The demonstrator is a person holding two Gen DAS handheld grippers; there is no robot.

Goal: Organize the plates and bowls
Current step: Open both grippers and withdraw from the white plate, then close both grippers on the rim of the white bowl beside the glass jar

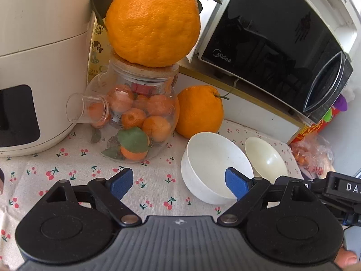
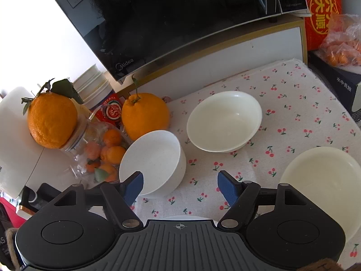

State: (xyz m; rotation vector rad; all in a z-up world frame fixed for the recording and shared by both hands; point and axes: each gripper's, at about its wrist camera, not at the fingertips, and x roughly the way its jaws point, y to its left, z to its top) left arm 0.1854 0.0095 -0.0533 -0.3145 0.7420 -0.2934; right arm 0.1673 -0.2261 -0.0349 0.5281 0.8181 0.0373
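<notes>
In the left wrist view a white speckled bowl point(image 1: 209, 164) stands upright on the cherry-print cloth point(image 1: 67, 176), with a smaller cream bowl point(image 1: 266, 158) just behind it to the right. My left gripper point(image 1: 178, 180) is open and holds nothing; its right pad overlaps the speckled bowl's near rim, and I cannot tell whether they touch. The right wrist view shows the speckled bowl point(image 2: 158, 158), a wider cream bowl point(image 2: 225, 119) and a cream dish point(image 2: 322, 180) at the right edge. My right gripper point(image 2: 180, 184) is open over bare cloth beside the speckled bowl.
A black microwave point(image 2: 180, 22) sits on a white shelf at the back. A glass teapot of mandarins point(image 1: 135, 117) carries a big orange point(image 1: 153, 22); another orange point(image 1: 199, 110) lies beside it. A white appliance point(image 1: 33, 67) stands left; a red box point(image 2: 322, 11) and bagged fruit point(image 2: 343, 43) right.
</notes>
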